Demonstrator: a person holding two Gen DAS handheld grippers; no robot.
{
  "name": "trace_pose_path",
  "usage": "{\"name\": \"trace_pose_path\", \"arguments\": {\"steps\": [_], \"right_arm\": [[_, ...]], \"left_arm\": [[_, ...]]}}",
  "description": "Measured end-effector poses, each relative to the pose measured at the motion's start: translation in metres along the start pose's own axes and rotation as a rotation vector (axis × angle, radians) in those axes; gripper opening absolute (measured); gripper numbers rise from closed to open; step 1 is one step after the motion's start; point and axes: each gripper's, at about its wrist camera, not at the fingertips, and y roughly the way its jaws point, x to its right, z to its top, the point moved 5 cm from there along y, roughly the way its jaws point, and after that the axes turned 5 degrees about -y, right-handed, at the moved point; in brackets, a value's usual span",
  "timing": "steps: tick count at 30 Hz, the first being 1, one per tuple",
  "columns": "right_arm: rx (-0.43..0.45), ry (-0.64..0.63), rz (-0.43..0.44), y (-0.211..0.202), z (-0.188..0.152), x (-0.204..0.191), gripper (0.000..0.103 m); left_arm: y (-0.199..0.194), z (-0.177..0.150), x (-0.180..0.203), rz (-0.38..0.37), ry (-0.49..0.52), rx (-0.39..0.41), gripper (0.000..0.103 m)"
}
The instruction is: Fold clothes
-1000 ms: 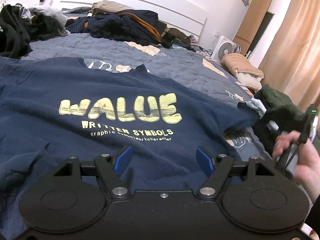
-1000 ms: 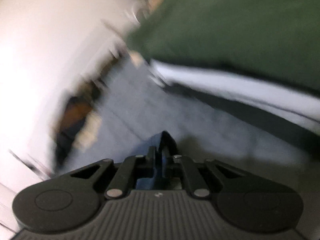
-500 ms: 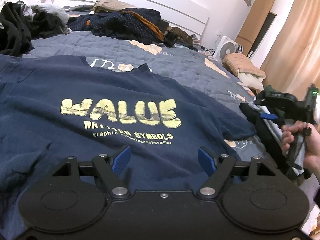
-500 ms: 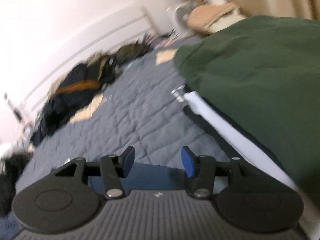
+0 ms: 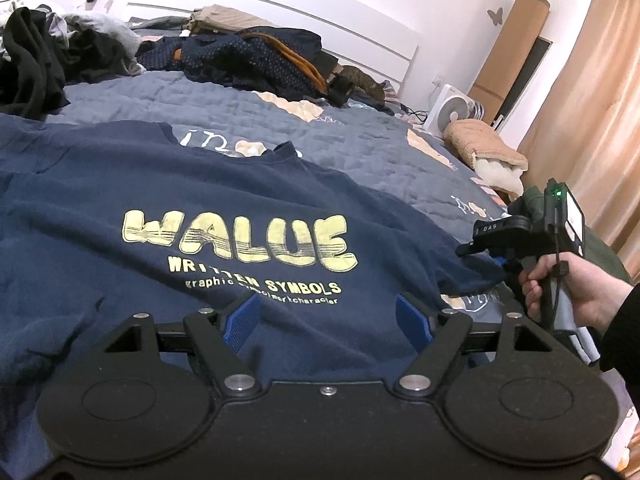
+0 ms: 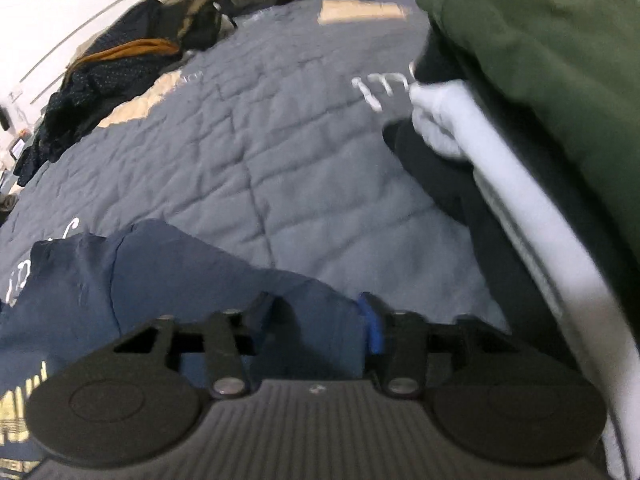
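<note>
A navy T-shirt (image 5: pixel 240 208) with yellow "WALUE" lettering lies spread face up on the grey quilted bed (image 5: pixel 360 148). My left gripper (image 5: pixel 326 318) is open and empty, low over the shirt's lower front. My right gripper (image 6: pixel 316 322) is open, its blue pads on either side of the shirt's right sleeve (image 6: pixel 208 276). It also shows in the left wrist view (image 5: pixel 496 254), held in a hand at the sleeve's tip.
A stack of folded clothes, dark green on top (image 6: pixel 552 60), lies just right of the sleeve. A heap of dark clothes (image 5: pixel 256 56) lies by the white headboard, and black garments (image 5: pixel 32 64) at the far left. A white fan (image 5: pixel 450 114) stands beside the bed.
My right gripper was shut on the sleeve, opened, and has swung left and down over the sleeve's tip. My left gripper has stayed open above the shirt.
</note>
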Motion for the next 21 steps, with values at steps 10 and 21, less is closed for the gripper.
{"name": "trace_pose_path", "arguments": {"steps": [10,21], "right_arm": [[0.214,-0.445,0.195,-0.085,-0.049,-0.088,0.014],[0.084,-0.637,0.345,-0.133,-0.115,-0.115,0.02]], "left_arm": [[-0.011,0.012,-0.002,-0.013,-0.043,0.041,0.074],[-0.014,0.016,-0.004,-0.017,-0.066,0.042,0.074]]}}
